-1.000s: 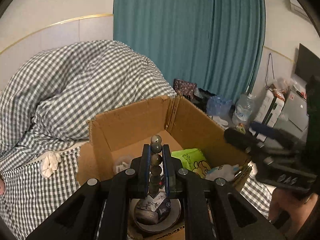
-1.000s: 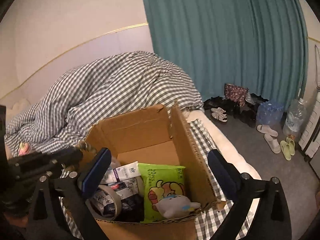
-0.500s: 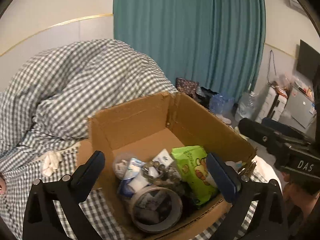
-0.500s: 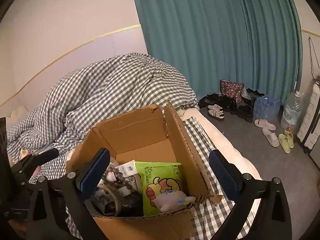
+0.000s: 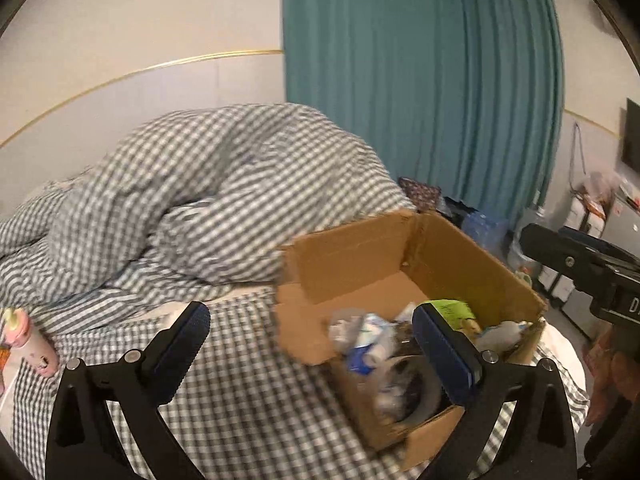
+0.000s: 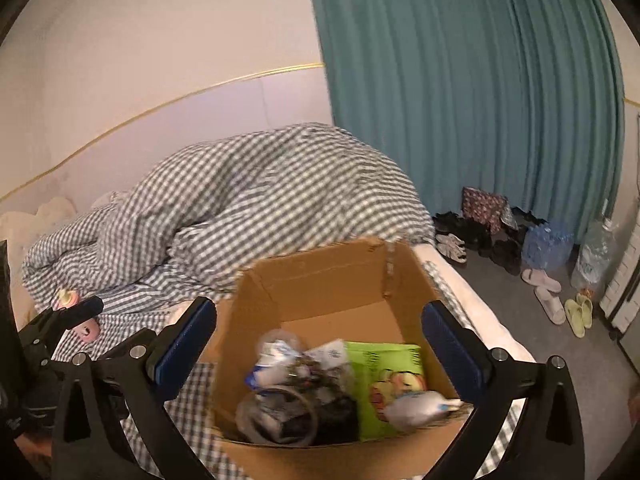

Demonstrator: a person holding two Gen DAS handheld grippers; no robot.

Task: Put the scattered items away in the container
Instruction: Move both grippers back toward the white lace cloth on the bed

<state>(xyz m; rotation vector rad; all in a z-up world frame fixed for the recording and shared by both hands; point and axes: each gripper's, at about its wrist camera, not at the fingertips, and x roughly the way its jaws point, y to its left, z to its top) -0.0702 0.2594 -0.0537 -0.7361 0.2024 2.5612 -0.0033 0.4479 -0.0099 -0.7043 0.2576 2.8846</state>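
Cardboard box (image 6: 320, 280): green packet (image 6: 386, 384), tape roll (image 6: 276, 416) | left claw (image 5: 312, 344), right claw (image 6: 320, 344): wide, empty

My left gripper (image 5: 308, 344), a second ago clamped on a string of beads over the cardboard box (image 5: 472, 248), now stands wide open with nothing between its fingers. The beads (image 6: 310, 368) now lie in the box among the other things. Both my grippers have drawn back, my right gripper (image 6: 316, 344) still spread wide.
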